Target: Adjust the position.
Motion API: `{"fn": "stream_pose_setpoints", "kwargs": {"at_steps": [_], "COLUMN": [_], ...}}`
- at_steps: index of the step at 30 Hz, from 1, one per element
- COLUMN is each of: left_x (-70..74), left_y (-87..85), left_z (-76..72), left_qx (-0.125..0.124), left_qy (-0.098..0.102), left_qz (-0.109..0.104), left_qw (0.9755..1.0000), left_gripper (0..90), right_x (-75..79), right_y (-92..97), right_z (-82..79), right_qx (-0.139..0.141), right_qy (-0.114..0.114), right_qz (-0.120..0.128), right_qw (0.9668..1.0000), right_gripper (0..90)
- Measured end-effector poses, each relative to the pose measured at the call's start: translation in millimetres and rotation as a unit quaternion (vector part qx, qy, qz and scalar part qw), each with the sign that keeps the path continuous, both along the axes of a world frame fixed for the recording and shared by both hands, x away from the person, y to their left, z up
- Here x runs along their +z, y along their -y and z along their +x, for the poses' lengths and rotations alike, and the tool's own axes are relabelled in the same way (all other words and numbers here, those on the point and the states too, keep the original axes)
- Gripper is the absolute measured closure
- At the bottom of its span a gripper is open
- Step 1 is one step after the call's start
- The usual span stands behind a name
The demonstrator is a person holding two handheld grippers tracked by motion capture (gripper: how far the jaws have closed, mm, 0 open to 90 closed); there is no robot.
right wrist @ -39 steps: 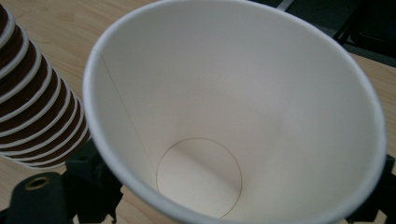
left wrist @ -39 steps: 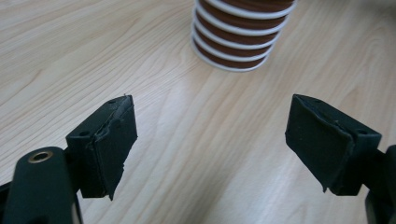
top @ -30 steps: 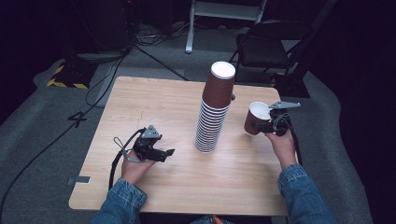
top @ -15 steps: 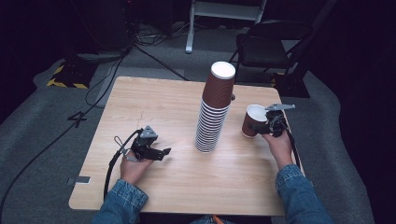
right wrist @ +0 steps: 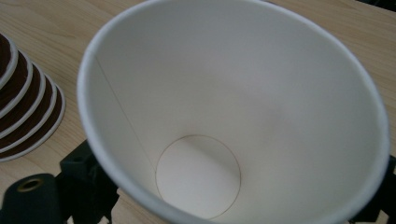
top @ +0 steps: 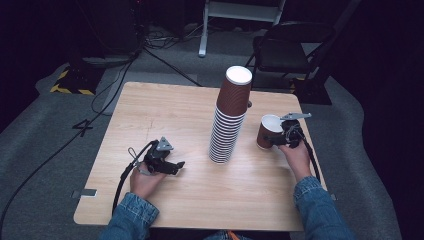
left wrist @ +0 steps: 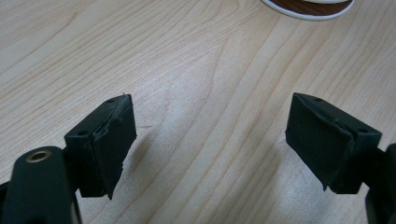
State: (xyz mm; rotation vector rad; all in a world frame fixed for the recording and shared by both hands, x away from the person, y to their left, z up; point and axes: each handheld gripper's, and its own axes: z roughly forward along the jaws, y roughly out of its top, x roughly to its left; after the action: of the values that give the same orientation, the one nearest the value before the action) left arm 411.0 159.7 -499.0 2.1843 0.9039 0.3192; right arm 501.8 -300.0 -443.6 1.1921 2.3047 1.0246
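Observation:
A tall stack of brown paper cups stands upside down at the middle of the wooden table. To its right, my right gripper is shut on a single brown paper cup, held upright with its white inside facing the right gripper view. The cup's base is at or just above the tabletop. The jaws have just been opening a little, with the cup still between them. My left gripper rests low over the table left of the stack. It is open with bare wood between its pads.
The stack's lower rims lie close to the left of the held cup, and its base edge shows ahead of the left gripper. A black chair and cables are on the floor beyond the table's far edge.
The right hand has lowered the cup from a tilted pose to upright near the tabletop. The left gripper has barely moved.

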Motion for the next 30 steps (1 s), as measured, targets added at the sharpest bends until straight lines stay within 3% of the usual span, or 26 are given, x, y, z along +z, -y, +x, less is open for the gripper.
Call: {"fn": "stream_pose_setpoints", "kwargs": {"at_steps": [5,8,17,24,25,30], "left_x": [0.0,-0.1,-0.2,0.3,0.6,1.3], "left_y": [0.2,0.0,-0.6,-1.7,-2.2,-5.2], "left_z": [0.0,0.1,0.4,-0.2,-1.5,-4.2], "left_qx": [-0.002,-0.002,-0.002,-0.004,-0.002,0.004], "left_qy": [0.003,0.002,-0.002,0.000,-0.003,0.007], "left_qz": [0.004,0.001,-0.002,0.001,0.001,-0.005], "left_qw": [1.0000,1.0000,1.0000,1.0000,1.0000,1.0000], "left_gripper": [16.4,16.2,15.9,15.5,15.4,15.8], "right_x": [-0.7,-1.4,4.3,22.2,27.6,33.0], "right_y": [-0.1,0.2,2.5,11.3,17.0,26.0], "right_z": [-0.3,-0.2,-5.8,-23.2,-31.8,-46.7], "right_qx": [0.000,-0.003,0.005,0.001,0.000,-0.002], "right_qy": [-0.001,0.002,0.005,0.028,0.034,0.035], "right_qz": [-0.002,-0.002,0.010,0.025,0.031,0.034], "right_qw": [1.0000,1.0000,0.9999,0.9993,0.9989,0.9988], "right_gripper": [9.9,0.0,0.0,0.0,0.0,0.0]}}
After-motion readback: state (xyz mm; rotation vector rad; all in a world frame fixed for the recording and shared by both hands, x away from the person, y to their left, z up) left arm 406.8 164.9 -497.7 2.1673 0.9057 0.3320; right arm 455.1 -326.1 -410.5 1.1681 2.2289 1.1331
